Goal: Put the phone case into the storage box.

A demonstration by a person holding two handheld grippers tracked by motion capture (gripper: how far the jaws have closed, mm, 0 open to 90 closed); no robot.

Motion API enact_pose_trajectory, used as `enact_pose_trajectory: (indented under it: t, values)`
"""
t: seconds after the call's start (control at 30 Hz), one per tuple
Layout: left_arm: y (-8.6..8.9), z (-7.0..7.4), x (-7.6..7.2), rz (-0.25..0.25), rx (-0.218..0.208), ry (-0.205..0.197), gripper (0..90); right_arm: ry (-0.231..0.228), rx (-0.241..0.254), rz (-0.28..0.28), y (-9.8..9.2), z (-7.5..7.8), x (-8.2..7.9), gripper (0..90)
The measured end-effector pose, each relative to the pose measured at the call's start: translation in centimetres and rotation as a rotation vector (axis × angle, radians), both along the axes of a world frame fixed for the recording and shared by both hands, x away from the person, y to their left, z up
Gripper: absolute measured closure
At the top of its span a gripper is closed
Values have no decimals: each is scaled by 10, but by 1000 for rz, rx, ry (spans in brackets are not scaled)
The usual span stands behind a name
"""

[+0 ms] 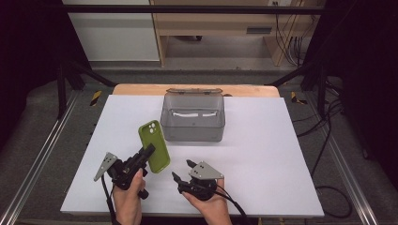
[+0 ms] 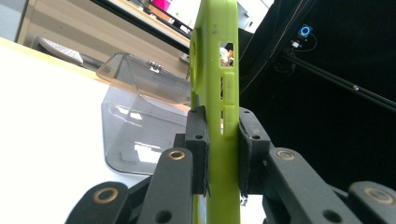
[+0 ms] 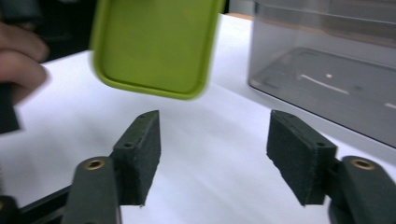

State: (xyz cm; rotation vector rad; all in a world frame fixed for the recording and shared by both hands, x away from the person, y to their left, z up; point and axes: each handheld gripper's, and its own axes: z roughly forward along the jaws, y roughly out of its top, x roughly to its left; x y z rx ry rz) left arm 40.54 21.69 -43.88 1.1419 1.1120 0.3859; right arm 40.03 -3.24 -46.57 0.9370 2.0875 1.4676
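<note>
The left gripper (image 1: 149, 151) clamps a green phone case (image 1: 154, 146) (seemingly off the table); the right gripper (image 1: 182, 170), at its 4 o'clock, gapes empty.

Grey transparent plastic box (image 1: 193, 118) sits on white counter (image 1: 263, 154), 12 o'clock. Green phone case (image 1: 154, 145) at its 8 o'clock, near, above counter.

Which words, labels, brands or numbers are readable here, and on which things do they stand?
None can be read.
Phone case: plain green, no print.
Box: pale marks inside, too blurred to read.
Grippers: no markings.
</note>
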Motion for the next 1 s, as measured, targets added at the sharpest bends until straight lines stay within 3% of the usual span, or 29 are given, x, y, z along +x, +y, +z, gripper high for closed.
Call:
enact_pose_trajectory:
  t: [0.07,0.2,0.33,0.47,0.57,0.77,1.0]
  values:
    - [1,0,1,3,4,6,773,-3,-9,-11,-5,-1,4,300]
    - [7,-1,3,16,13,17,773,43,-3,-5,-15,-1,14,222]
    - [14,1,4,37,15,15,774,30,-9,8,-25,3,18,170]
    - [21,2,7,58,28,13,773,15,-41,15,-35,5,23,157]
    - [26,2,8,71,30,17,773,35,-50,3,-46,6,30,154]
    - [33,1,11,90,43,25,773,43,-32,-2,-59,9,34,124]
    - [35,1,12,98,63,26,773,-14,-33,-74,-78,9,38,106]
